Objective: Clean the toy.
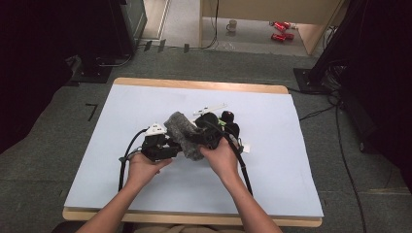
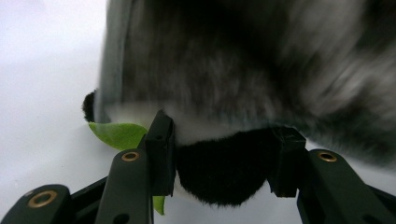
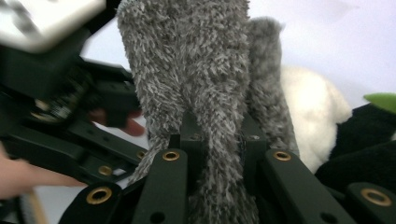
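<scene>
Grey shaggy fabric, a fluffy cloth (image 3: 196, 79), hangs right in front of the right tool's camera, and the right tool (image 3: 217, 133) is clamped on a fold of it, jaws drawn tight together with pile bulging out on both sides. Just beside the cloth, the left tool (image 2: 224, 158) has a black plush limb of a stuffed toy (image 2: 219, 172) between its jaws; the pads sit against the fur on each side, so I read it as a light hold. A green felt leaf (image 2: 116, 134) pokes out next to that limb.

Seen from above, the cloth (image 1: 183, 133) lies at the middle of the pale blue surface (image 1: 291, 174), with the left tool (image 1: 163, 145) on its near left and the right tool (image 1: 210, 136) on its right. The toy (image 1: 224, 124) sits right of the cloth, its cream patch (image 3: 313, 112) touching it.

Both things look light, soft and limp: they should sag and drape rather than keep shape, and the long pile may slip under a shallow pinch. Taking a thick fold deep between the pads seems safest. Nothing here looks fragile.
</scene>
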Demonstrator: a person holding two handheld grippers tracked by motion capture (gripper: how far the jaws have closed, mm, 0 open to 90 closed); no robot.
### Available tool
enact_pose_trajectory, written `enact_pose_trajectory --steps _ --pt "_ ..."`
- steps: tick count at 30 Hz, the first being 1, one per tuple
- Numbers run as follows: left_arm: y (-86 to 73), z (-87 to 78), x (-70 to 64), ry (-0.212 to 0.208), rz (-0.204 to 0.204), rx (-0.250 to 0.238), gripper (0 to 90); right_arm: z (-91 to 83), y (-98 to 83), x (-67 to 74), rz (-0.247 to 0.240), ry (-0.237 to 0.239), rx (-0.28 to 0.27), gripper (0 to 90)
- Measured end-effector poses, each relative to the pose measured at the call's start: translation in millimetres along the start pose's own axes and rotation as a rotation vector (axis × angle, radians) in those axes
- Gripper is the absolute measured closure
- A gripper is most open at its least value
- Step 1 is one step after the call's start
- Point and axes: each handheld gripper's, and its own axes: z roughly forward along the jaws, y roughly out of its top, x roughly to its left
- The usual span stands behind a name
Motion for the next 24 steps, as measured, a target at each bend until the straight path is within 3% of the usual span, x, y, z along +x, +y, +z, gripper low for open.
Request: enact_pose_trajectory --steps 4,7,11,15,24 --pt "0.3 0.6 -0.4 -0.005 -0.002 0.000 52.9 -1.8 -5.0 -9.0 0.003 0.006 -0.019 77.8" --pt "0.8 0.3 2.2 -0.018 -0.014 0.002 52.7 -8.9 -8.2 -16.6 -0.004 -0.027 -0.023 77.5" --pt "3.5 -0.3 5.5 -0.033 -0.021 0.013 52.7 -28.0 -13.4 -36.3 0.044 -0.066 -0.026 78.1" --pt "4.8 -1.0 7.6 -0.039 -0.025 0.019 52.7 -35.7 -15.6 -40.4 0.029 -0.098 -0.020 78.2" --pt "5.7 -1.3 9.1 -0.053 -0.014 0.026 52.9 -59.7 -24.1 -62.7 0.045 -0.157 -0.038 78.3"
